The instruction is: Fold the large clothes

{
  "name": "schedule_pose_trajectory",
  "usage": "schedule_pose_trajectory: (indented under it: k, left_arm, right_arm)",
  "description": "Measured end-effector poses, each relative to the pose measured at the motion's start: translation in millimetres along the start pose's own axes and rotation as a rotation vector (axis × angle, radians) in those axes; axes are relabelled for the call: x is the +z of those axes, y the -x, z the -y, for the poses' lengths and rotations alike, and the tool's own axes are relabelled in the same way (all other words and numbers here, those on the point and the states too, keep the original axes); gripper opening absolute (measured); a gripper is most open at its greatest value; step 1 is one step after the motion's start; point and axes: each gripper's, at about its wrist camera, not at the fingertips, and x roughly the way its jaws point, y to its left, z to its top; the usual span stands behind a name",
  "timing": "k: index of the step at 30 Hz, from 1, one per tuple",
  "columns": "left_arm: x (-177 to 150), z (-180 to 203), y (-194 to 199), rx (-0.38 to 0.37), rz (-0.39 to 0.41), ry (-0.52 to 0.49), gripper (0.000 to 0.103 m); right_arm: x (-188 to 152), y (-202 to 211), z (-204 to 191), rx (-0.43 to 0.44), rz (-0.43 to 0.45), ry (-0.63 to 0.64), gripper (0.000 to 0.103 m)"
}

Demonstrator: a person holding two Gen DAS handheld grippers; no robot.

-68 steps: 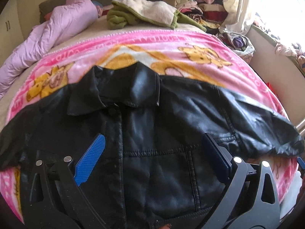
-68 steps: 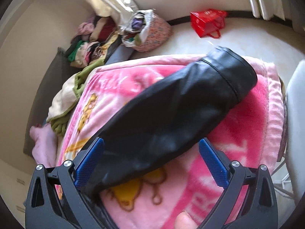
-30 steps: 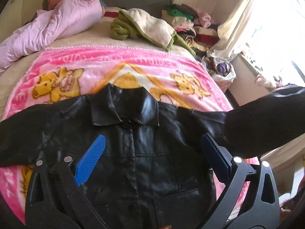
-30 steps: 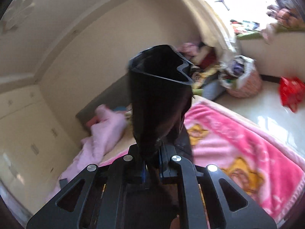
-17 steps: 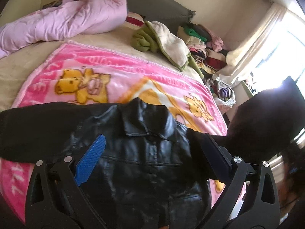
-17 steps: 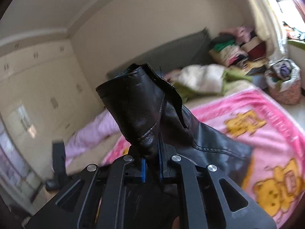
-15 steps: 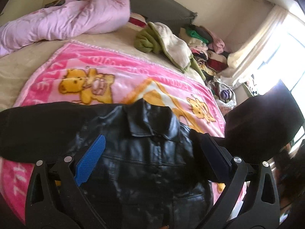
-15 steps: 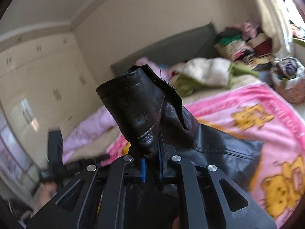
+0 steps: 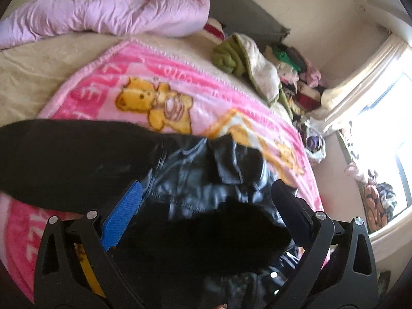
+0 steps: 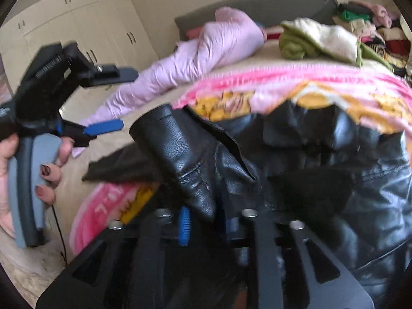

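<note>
Sleeve cuff of the black leather jacket lies between the parting jaws of the right gripper, folded across the jacket's chest on the pink bear-print blanket. The left gripper gapes empty, nearer the outstretched other sleeve.

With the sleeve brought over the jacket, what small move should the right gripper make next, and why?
Probably let go fully and back away. The right gripper is opening, with the sleeve cuff between its fingers and already lying across the black leather jacket on the pink blanket. The left gripper hovers open, holding nothing.
</note>
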Motion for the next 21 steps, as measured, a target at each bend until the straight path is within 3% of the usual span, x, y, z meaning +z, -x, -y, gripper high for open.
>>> schedule_pose_trajectory:
  k: [1, 2, 3, 7, 14, 19, 21]
  left_arm:
    - [-2.4, -1.4, -3.2, -0.001, -0.010, -0.001, 0.094]
    - [-6.0, -3.0, -9.0, -0.001, -0.026, -0.006, 0.094]
    - [-8.8, -4.1, -13.5, 0.002, -0.035, -0.011, 0.094]
    - [-23.5, -3.7, -35.6, 0.025, -0.089, -0.051, 0.094]
    - [-55.1, -9.5, -56.4, 0.117, -0.173, -0.160, 0.094]
    - [-73.6, -26.6, -56.9, 0.145, -0.202, -0.151, 0.094]
    - [-85.7, -28.8, -61.9, 0.117, -0.243, -0.139, 0.094]
  right_arm:
    - [-3.9, -4.2, 0.5, 0.017, -0.016, -0.012, 0.057]
    - [-8.3, -7.1, 2.8, 0.036, -0.037, -0.032, 0.085]
    - [-12.3, -6.4, 5.7, 0.053, -0.041, -0.044, 0.097]
    - [-11.9, 19.5, 23.4, 0.047, -0.018, -0.061, 0.097]
    - [11.4, 73.5, 134.2, -0.185, 0.087, -0.215, 0.097]
    - [14.5, 84.1, 211.1, -0.327, 0.061, -0.337, 0.098]
    - [10.2, 82.4, 235.5, -0.366, 0.052, -0.385, 0.098]
